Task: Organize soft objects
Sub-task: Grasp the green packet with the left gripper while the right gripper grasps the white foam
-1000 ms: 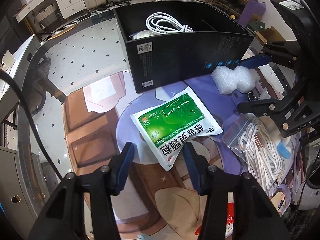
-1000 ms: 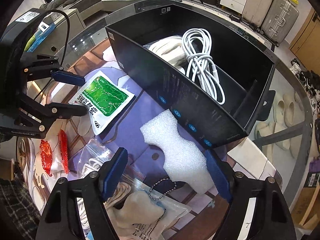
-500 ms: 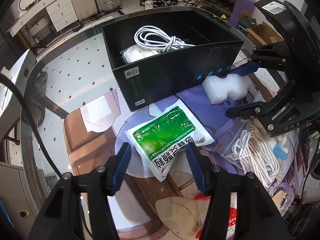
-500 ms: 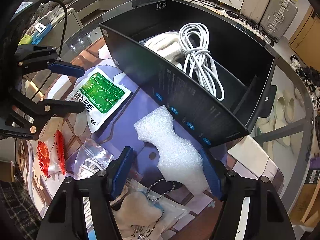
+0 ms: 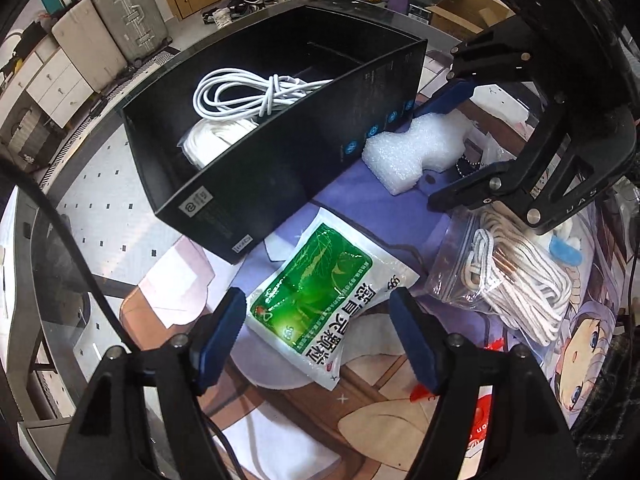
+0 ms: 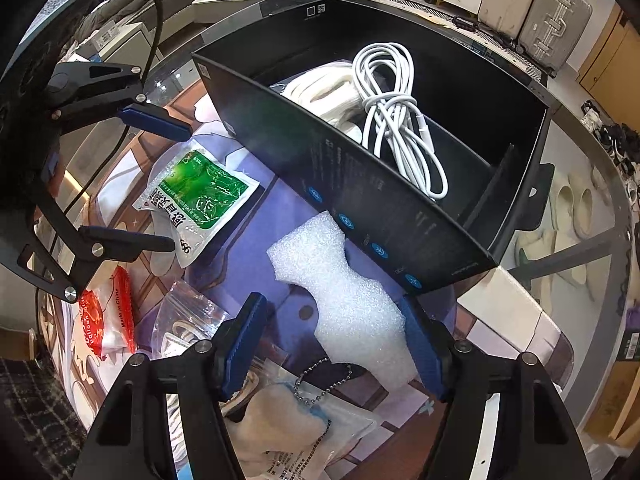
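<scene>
i have both tools poised over the mat (image 5: pixel 280 432) in front of the black box (image 5: pixel 280 168), each lined up on its own soft item, so this looks like the approach before two pickups. the box already holds a white cable (image 6: pixel 396 112) and a pale folded bundle beneath it.

the left gripper (image 5: pixel 318 340) has its jaws apart, and they have just been opening; the green sachet (image 5: pixel 320 300) sits between the blue pads, apparently not pressed by either. the sachet lies flat on the mat, just in front of the box's near corner. its long axis runs on a diagonal in the left wrist view, from the box corner down toward the right pad, printed end nearest me.

the right gripper (image 6: pixel 336 340) has closed a little within the last second; its jaws stand apart around the lower end of the white foam piece (image 6: pixel 344 296). i cannot tell whether the pads touch it. the foam lies flat beside the box's front wall, its long axis running from the wall down toward me, waisted in the middle.

next, i judge, each tool must drop, clamp across its item's short width, lift clear of the wall and release inside. the sachet is slippery and thin, so a shallow bite may slide off.
</scene>
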Tool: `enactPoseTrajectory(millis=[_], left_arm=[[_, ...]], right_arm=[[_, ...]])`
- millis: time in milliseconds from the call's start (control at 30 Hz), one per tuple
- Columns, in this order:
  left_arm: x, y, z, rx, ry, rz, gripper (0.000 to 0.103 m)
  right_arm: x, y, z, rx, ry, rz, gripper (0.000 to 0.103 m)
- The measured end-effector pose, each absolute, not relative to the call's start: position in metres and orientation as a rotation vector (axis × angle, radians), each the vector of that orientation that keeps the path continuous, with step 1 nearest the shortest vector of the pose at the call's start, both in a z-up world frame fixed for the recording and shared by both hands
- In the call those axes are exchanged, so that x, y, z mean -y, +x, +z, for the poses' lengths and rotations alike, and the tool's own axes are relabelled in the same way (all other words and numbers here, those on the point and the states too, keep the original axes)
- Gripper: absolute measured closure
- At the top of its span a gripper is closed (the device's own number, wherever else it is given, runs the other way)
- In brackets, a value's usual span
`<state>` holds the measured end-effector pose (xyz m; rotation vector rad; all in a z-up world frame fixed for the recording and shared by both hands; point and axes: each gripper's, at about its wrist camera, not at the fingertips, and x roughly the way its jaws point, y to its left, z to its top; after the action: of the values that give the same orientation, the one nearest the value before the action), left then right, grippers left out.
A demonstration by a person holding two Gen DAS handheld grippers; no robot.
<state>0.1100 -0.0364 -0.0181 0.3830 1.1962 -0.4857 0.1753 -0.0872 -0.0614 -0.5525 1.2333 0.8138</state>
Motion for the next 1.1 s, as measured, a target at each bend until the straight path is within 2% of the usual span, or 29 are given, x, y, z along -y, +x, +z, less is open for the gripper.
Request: enactPoseTrajectory(millis=[267,400,600,667,1000,1033,1067,1100], left_arm=[[0.04,0.127,-0.026,-1.217,0.403,-0.549,0.029],[0.038,0.134,-0.03,-1.226,0.385,-0.558,0.031],[0.037,0.136,-0.029,-1.211,0.371,-0.559,0.044],[0.036,0.132,-0.029,-1.209,0.366,-0.563,0.054],[0.04,0.122,-0.027,-1.197,0.337,-0.533,0.067],[0.039,0.121,-0.026,-1.196,0.325,-0.534,0.072],[0.039,0.121,-0.024,-1.198,0.3,-0.546,0.084],[0.038,0.123,-0.022,-1.203,0.28,-0.544,0.085]], right_arm=[[0.084,0.177,-0.064,-1.232,-0.567,0.811,0.034],[0.081,0.176,-0.063,-1.224,-0.577,0.793,0.046],[0.082,0.178,-0.061,-1.219,-0.581,0.785,0.062],[0.083,0.179,-0.06,-1.217,-0.583,0.783,0.062],[0.086,0.171,-0.054,-1.212,-0.553,0.773,0.064],[0.087,0.171,-0.052,-1.21,-0.545,0.773,0.064],[0.089,0.174,-0.05,-1.208,-0.537,0.773,0.064],[0.09,0.173,-0.048,-1.204,-0.533,0.773,0.064]])
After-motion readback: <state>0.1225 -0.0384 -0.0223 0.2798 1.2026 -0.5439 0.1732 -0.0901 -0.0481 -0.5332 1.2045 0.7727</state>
